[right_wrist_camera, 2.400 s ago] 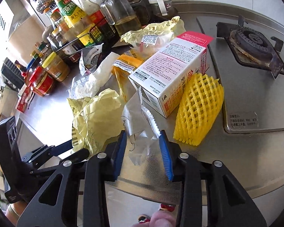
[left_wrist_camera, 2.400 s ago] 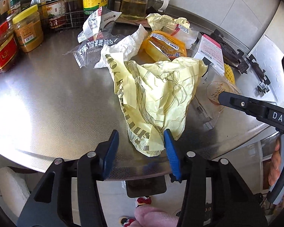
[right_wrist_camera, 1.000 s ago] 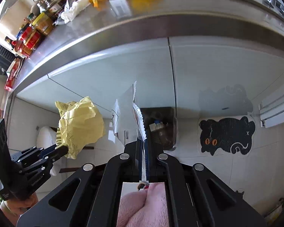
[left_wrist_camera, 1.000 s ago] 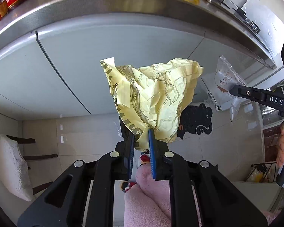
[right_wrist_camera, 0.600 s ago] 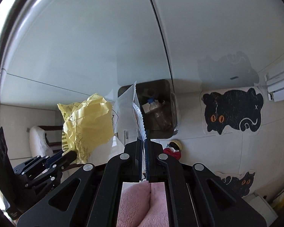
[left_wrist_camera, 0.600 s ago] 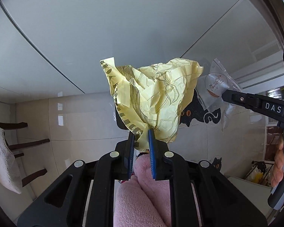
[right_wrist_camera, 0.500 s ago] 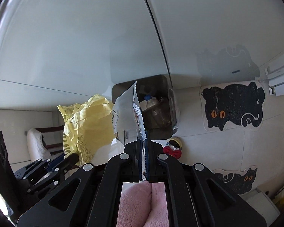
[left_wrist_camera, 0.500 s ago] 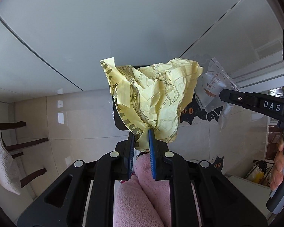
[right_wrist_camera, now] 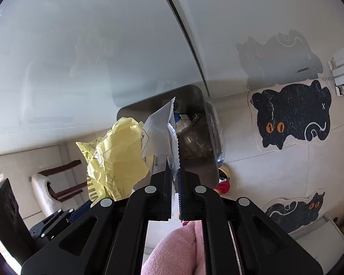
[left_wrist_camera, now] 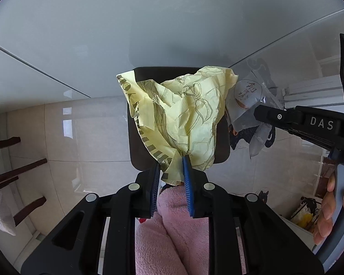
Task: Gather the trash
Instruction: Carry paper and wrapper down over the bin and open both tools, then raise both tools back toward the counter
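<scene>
My left gripper (left_wrist_camera: 170,174) has its jaws parted a little around the tail of a crumpled yellow paper wrapper (left_wrist_camera: 178,116), which hangs over a dark trash bin (left_wrist_camera: 133,142) on the floor. My right gripper (right_wrist_camera: 175,178) is nearly shut on a clear plastic packet (right_wrist_camera: 160,133), held over the same bin (right_wrist_camera: 195,137), which has trash inside. The wrapper also shows in the right wrist view (right_wrist_camera: 114,155), and the packet in the left wrist view (left_wrist_camera: 247,100).
White cabinet doors (right_wrist_camera: 103,34) rise behind the bin. Black cat-shaped mats (right_wrist_camera: 291,114) lie on the tiled floor to the right. A wooden stool with a white cushion (right_wrist_camera: 48,188) stands to the left. Pink sleeves show below both grippers.
Both grippers moved closer over the bin, which looks larger. The left jaws have parted wider around the wrapper's tail, and the right jaws have eased slightly on the packet.
</scene>
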`<action>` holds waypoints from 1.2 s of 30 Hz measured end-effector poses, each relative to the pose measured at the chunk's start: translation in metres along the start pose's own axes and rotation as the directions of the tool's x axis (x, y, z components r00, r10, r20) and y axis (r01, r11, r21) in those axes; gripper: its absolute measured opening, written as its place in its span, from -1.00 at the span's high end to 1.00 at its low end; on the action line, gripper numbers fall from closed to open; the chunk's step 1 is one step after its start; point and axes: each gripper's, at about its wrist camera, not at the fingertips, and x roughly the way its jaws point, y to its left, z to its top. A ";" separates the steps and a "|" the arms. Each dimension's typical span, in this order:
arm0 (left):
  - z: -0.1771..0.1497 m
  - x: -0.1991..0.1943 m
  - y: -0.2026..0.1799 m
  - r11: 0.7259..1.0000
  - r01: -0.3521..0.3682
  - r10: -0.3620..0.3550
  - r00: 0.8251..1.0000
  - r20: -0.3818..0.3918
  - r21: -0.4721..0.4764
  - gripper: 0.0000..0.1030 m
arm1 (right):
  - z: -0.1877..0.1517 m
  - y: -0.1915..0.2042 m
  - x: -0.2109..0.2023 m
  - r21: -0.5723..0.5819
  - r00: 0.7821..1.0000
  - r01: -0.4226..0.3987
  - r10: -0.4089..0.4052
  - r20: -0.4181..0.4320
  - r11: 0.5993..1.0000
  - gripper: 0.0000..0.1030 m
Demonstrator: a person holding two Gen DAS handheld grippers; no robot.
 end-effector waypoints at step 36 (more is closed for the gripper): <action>-0.023 -0.178 -0.014 0.998 0.018 -0.033 0.968 0.247 0.063 -0.84 | -0.037 0.021 -0.163 -0.056 0.982 0.013 -0.002 0.190 0.998 -0.94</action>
